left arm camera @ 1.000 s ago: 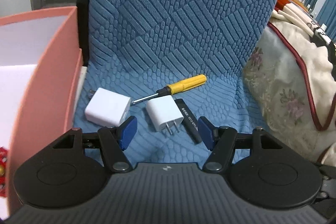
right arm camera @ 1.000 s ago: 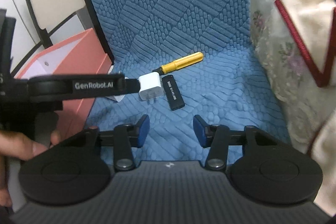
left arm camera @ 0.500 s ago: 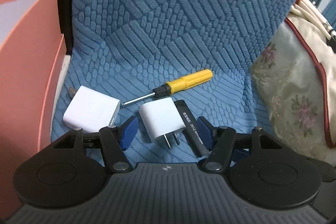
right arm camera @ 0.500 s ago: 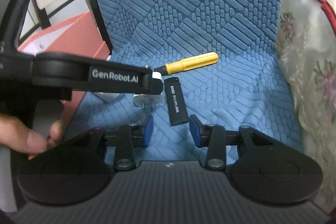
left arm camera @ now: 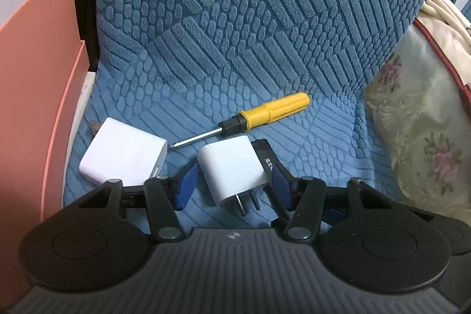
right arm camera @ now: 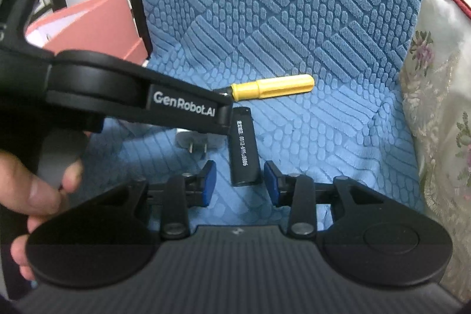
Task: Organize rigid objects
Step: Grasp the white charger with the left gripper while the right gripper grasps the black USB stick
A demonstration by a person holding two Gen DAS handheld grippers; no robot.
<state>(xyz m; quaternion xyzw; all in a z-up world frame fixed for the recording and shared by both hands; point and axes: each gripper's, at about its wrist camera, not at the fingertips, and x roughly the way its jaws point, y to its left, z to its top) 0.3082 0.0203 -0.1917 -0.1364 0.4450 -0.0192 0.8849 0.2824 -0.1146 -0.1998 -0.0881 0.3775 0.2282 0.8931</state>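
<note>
On the blue textured seat cover lie a small white charger plug with its prongs toward me, a larger white adapter, a yellow-handled screwdriver and a black lighter. My left gripper is open, its blue pads on either side of the small charger, not touching it. My right gripper is open, its pads flanking the lighter's near end. In the right wrist view the left gripper's body hides most of the charger; only its prongs show.
A pink open box stands at the left of the seat, also in the right wrist view. A floral cream blanket lies at the right. A hand holds the left gripper.
Both grippers have moved forward and down. The small charger now sits between the left pads and the lighter's near end between the right pads. Both stay open.
</note>
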